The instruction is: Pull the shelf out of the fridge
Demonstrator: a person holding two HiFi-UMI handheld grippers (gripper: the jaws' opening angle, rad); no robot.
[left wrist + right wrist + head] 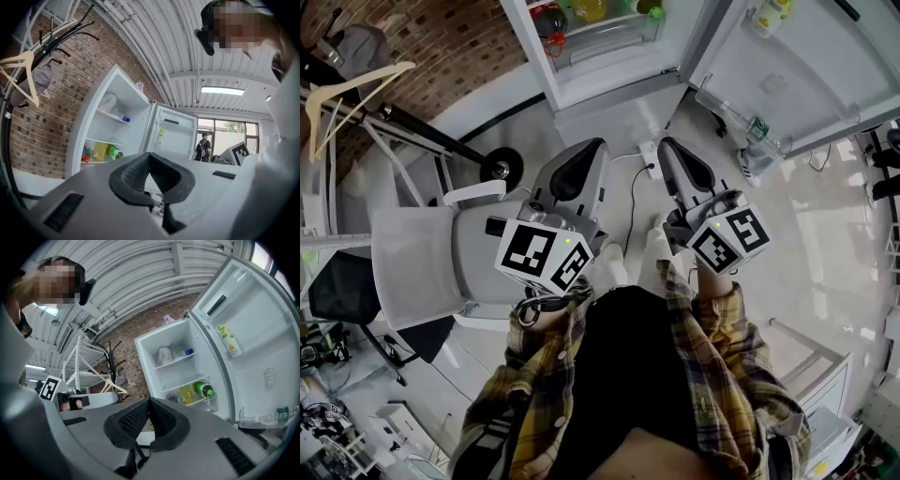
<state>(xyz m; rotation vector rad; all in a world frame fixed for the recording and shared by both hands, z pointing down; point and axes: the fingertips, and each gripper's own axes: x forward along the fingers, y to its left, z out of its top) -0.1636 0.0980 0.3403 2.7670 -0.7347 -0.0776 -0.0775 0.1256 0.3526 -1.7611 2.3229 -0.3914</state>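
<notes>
Left gripper: fingers clenched, empty | right gripper: fingers clenched, empty | fridge: 12 o'clock, door open, well apart from both | shelf: inside fridge, bag on it | risk: a jerked pull could tip the bag off; clenched fingers would bump the shelf edge, not grasp it

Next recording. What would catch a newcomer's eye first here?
The white fridge stands wide open straight ahead, door swung right, with yellow and green bottles on a lower shelf. Nearer, the left gripper and right gripper are held side by side, both shut and empty, short of the fridge. A wooden hanger hangs by the brick wall at left.
</notes>
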